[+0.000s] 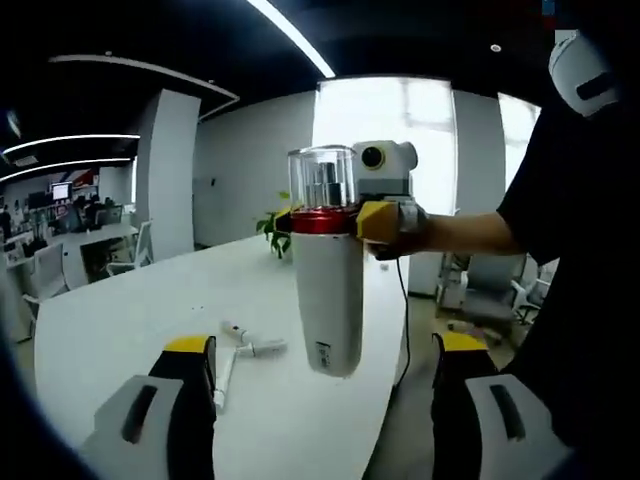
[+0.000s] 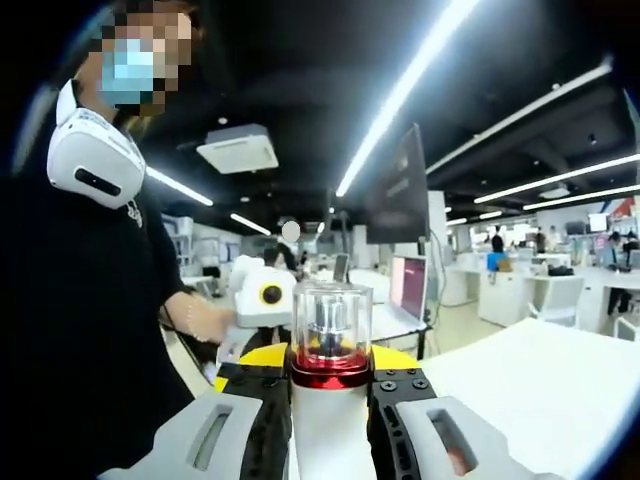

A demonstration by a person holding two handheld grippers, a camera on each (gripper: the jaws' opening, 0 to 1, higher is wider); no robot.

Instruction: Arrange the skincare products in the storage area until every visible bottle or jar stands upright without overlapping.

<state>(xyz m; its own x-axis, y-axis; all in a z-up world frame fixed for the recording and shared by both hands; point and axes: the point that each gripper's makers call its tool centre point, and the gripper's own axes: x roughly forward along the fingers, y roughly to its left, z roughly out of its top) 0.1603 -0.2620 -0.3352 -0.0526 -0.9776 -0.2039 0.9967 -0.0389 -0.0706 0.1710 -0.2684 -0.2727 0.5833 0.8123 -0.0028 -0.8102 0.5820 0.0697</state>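
Right claw around bottle

**Office backdrop**

A long white table carries a small white cable piece. A potted plant stands at its far end. An open laptop glows beneath a dark monitor.

My right gripper is raised in the air, jaws clamped tight on a bottle neck. My left gripper is lower, jaws wide apart, gripping nothing.
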